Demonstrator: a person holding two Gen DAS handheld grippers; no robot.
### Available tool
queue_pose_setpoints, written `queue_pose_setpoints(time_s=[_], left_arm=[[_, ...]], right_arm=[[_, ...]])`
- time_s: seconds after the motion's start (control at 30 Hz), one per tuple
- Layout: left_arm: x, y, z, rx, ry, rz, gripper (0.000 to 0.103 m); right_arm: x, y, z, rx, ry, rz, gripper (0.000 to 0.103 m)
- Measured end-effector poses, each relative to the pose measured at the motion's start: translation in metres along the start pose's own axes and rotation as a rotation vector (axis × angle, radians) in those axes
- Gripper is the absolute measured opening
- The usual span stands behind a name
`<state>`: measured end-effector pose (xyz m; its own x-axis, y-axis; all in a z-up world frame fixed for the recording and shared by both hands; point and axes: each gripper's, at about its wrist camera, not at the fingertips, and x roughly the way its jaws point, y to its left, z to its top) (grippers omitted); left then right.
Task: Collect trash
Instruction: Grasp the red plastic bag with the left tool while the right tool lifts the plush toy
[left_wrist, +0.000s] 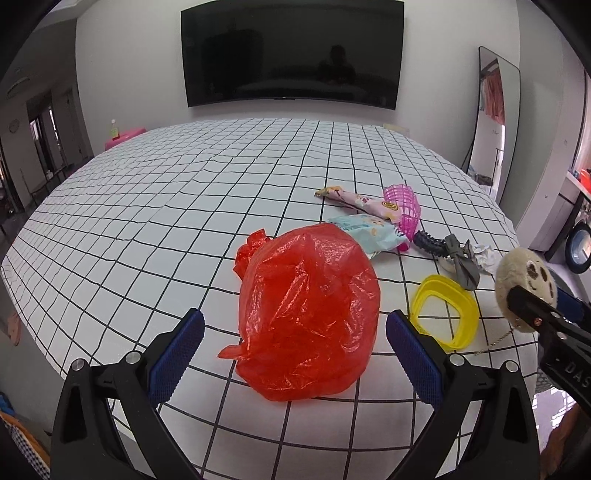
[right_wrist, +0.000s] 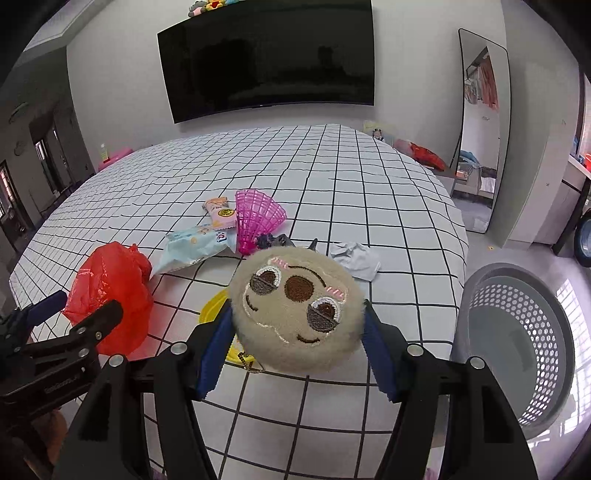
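Note:
My right gripper (right_wrist: 297, 350) is shut on a round beige plush face toy (right_wrist: 295, 310) and holds it above the bed's near edge; the toy also shows in the left wrist view (left_wrist: 524, 280). My left gripper (left_wrist: 295, 339) is open, its fingers on either side of a crumpled red plastic bag (left_wrist: 310, 317), also in the right wrist view (right_wrist: 110, 291). On the bed lie a yellow plastic ring (left_wrist: 445, 310), a light blue wrapper (left_wrist: 369, 232), a pink wrapper (left_wrist: 362, 203), a pink plastic mesh shell (left_wrist: 404, 208), a black hair clip (left_wrist: 428, 242), a grey scrap (left_wrist: 463, 262) and a crumpled white tissue (right_wrist: 356, 258).
The bed has a white sheet with a black grid (left_wrist: 184, 206). A grey perforated basket (right_wrist: 517, 339) stands on the floor to the bed's right. A TV (left_wrist: 291, 51) hangs on the far wall, and a standing mirror (right_wrist: 480, 129) leans at the right.

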<state>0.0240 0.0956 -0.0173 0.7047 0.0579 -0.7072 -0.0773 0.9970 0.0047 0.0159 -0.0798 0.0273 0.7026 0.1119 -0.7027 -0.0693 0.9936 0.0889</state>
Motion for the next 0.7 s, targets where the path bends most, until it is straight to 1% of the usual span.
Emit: queue_pose_setpoints(time_s=[0.07, 0.17, 0.2, 0.23, 0.3, 0.37, 0.43, 0.5, 0.6, 0.7], left_arm=[[0.008, -0.002, -0.002, 0.007, 0.007, 0.024, 0.097], [0.013, -0.005, -0.002, 0.013, -0.012, 0.048, 0.096], [0.013, -0.005, -0.001, 0.010, -0.014, 0.044, 0.092], [0.014, -0.005, 0.000, 0.010, -0.013, 0.034, 0.079], [0.014, -0.007, 0.000, 0.023, 0.000, 0.024, 0.063], [0.012, -0.011, 0.000, 0.036, -0.001, 0.023, 0.056], [0.007, -0.015, 0.001, 0.044, -0.006, 0.016, 0.043], [0.000, -0.019, 0.003, 0.040, -0.012, 0.017, 0.036], [-0.016, -0.027, 0.008, 0.044, -0.039, -0.006, 0.034], [-0.039, -0.043, 0.014, 0.074, -0.085, -0.041, 0.034]], right_arm=[[-0.002, -0.005, -0.003, 0.012, 0.000, -0.002, 0.063], [-0.004, -0.013, -0.007, 0.027, 0.002, -0.011, 0.063], [-0.005, -0.016, -0.008, 0.032, 0.003, -0.014, 0.063], [-0.006, -0.019, -0.011, 0.039, 0.004, -0.018, 0.063], [-0.006, -0.026, -0.015, 0.053, 0.007, -0.025, 0.063], [-0.008, -0.034, -0.018, 0.067, 0.010, -0.031, 0.063], [-0.010, -0.042, -0.021, 0.081, 0.009, -0.036, 0.063], [-0.014, -0.051, -0.023, 0.096, 0.006, -0.041, 0.064], [-0.020, -0.063, -0.026, 0.119, -0.006, -0.048, 0.063], [-0.027, -0.077, -0.029, 0.148, -0.022, -0.052, 0.063]])
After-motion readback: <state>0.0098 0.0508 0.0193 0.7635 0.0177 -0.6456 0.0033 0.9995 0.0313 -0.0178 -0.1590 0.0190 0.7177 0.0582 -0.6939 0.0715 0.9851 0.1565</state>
